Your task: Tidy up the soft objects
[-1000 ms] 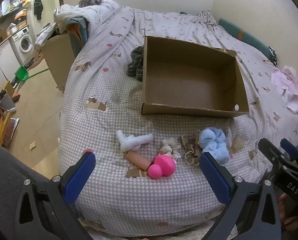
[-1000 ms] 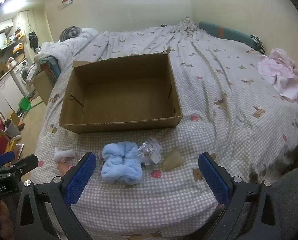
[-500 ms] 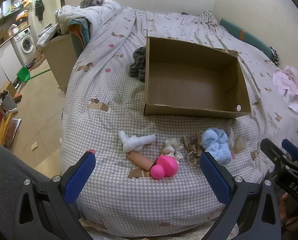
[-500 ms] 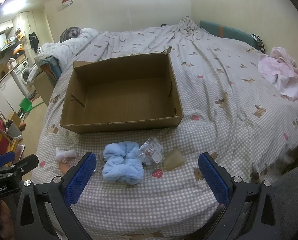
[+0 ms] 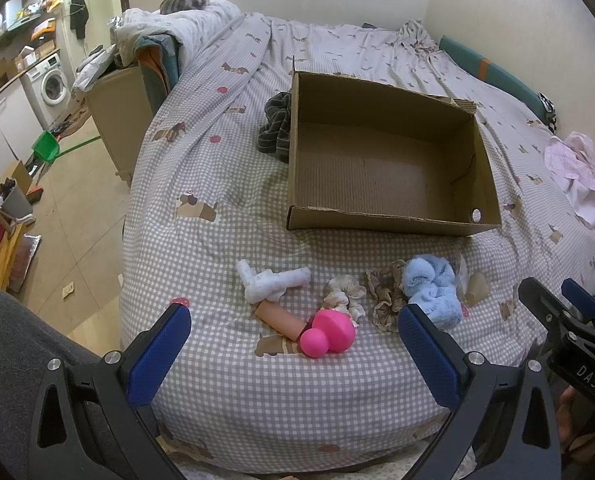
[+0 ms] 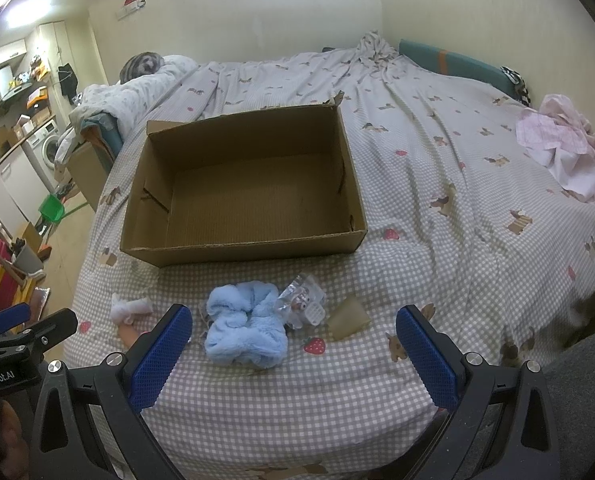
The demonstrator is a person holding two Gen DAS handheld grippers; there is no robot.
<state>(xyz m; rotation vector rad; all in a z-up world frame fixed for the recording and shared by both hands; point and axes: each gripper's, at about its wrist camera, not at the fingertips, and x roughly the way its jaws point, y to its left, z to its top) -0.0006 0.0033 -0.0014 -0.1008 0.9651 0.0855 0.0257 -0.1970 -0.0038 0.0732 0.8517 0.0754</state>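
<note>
Trouble is most likely to be caused by how closely the small things are packed along the near edge of the bed (image 5: 225, 384). The cardboard box (image 6: 233, 184) is set further in, toward the middle of the bed, and nothing is seen inside it, so the sorting is judged not yet begun. The left gripper (image 5: 293, 346) is held above the near edge with its jaws spread wide and nothing between them; the right gripper (image 6: 293, 340) is held likewise, spread and empty. The blue scrunchie (image 6: 245, 330) is touched on one side by a clear packet (image 6: 303, 304) and, in the left view, by a brown scrunchie (image 5: 387, 294), so a neighbour could be pinched along with it. A beige cone (image 6: 349, 318) is found just beside the packet. The pink toy (image 5: 329, 334) is pressed against a tan tube (image 5: 279, 316), over which a white sock (image 5: 271, 282) is draped; one could be dragged by another. Since all are placed near the edge, a nudge could send something off the bed to the floor. Soft fabric could also be gripped too shallowly and dropped short of the box.
</note>
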